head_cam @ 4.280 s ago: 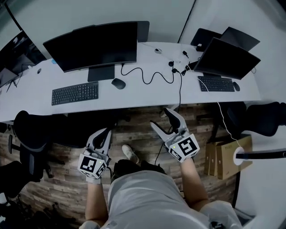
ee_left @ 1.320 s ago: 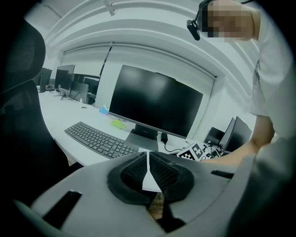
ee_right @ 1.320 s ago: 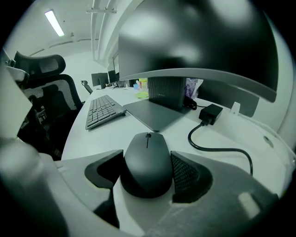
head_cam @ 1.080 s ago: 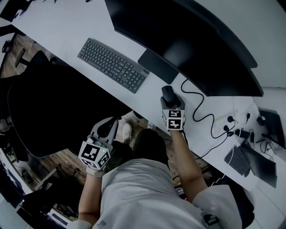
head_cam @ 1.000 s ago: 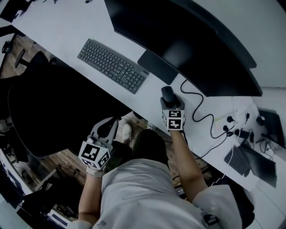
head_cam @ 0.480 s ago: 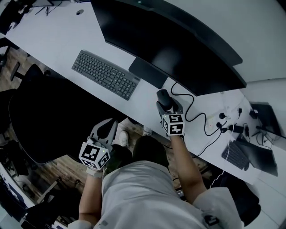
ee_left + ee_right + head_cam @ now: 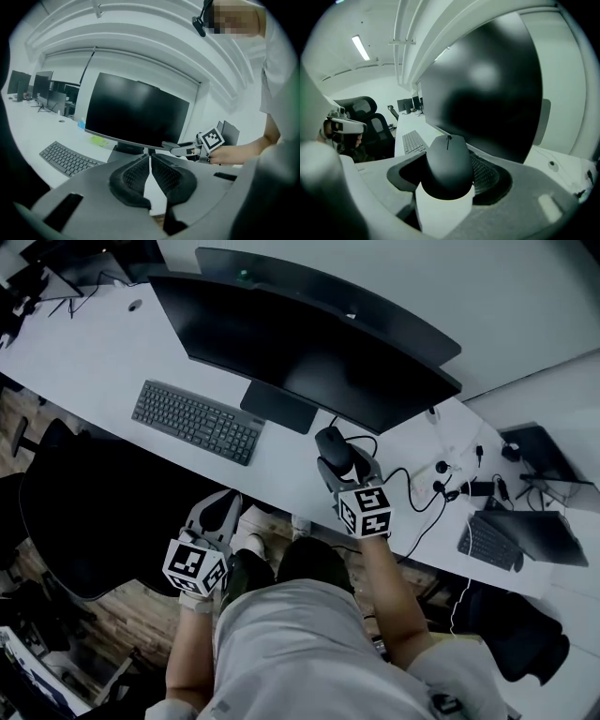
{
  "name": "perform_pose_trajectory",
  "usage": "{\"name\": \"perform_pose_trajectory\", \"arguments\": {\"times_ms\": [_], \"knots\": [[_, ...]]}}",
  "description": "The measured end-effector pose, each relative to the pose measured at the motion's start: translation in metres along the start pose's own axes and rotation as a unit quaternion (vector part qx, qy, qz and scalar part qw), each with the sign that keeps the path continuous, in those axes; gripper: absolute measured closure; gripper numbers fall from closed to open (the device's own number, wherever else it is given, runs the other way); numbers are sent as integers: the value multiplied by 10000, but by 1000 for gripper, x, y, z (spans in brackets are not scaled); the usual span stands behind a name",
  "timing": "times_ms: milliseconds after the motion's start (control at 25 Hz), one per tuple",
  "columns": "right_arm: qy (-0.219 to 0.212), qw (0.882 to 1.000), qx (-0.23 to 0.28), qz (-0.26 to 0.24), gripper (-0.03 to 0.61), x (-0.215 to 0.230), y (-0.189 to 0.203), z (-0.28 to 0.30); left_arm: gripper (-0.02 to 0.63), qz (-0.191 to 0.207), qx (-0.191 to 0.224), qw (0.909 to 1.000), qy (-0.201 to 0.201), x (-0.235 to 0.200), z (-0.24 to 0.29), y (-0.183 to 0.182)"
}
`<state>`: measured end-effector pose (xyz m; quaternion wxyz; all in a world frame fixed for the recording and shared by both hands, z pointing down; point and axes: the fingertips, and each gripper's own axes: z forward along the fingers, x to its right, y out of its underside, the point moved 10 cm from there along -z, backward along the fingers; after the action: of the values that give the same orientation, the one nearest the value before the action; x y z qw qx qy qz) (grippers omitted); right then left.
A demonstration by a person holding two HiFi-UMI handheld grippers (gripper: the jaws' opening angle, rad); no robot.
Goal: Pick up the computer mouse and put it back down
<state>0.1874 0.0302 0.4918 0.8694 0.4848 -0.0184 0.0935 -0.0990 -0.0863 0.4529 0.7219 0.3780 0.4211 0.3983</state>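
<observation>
The black computer mouse (image 7: 333,443) sits between the jaws of my right gripper (image 7: 340,458), just right of the monitor's stand over the white desk (image 7: 84,362). In the right gripper view the mouse (image 7: 449,161) fills the gap between the two pads, with my right gripper (image 7: 449,177) shut on its sides and white desk showing under it. I cannot tell whether the mouse is clear of the desk. My left gripper (image 7: 218,512) hangs shut and empty below the desk's front edge; in its own view the left gripper (image 7: 150,172) has its pads together.
A wide curved monitor (image 7: 300,352) stands behind the mouse, with a dark keyboard (image 7: 195,421) to its left. A black cable (image 7: 412,486) loops to the right toward plugs. A black office chair (image 7: 84,521) sits at the left. A second keyboard (image 7: 487,545) lies far right.
Four seconds ago both grippers hung below the desk and the mouse lay free; since then the right gripper shut on it. Over the last second the head view swung; the grip holds.
</observation>
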Motion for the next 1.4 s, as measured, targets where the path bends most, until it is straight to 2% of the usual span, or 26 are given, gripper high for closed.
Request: {"name": "perform_pose_trajectory", "arguments": {"times_ms": [360, 800, 1160, 1400], "knots": [[89, 9968, 797, -60, 287, -7, -42, -77, 611, 429, 218, 9980, 398, 17, 14, -25], [417, 9824, 1803, -240, 287, -6, -77, -176, 611, 862, 500, 9908, 911, 53, 29, -60], [817, 9661, 2410, -449, 287, -7, -77, -232, 611, 1139, 690, 9822, 1324, 72, 38, -83], [1039, 9578, 2627, -529, 287, -12, -68, -252, 611, 1233, 751, 9780, 1503, 78, 43, -94]]}}
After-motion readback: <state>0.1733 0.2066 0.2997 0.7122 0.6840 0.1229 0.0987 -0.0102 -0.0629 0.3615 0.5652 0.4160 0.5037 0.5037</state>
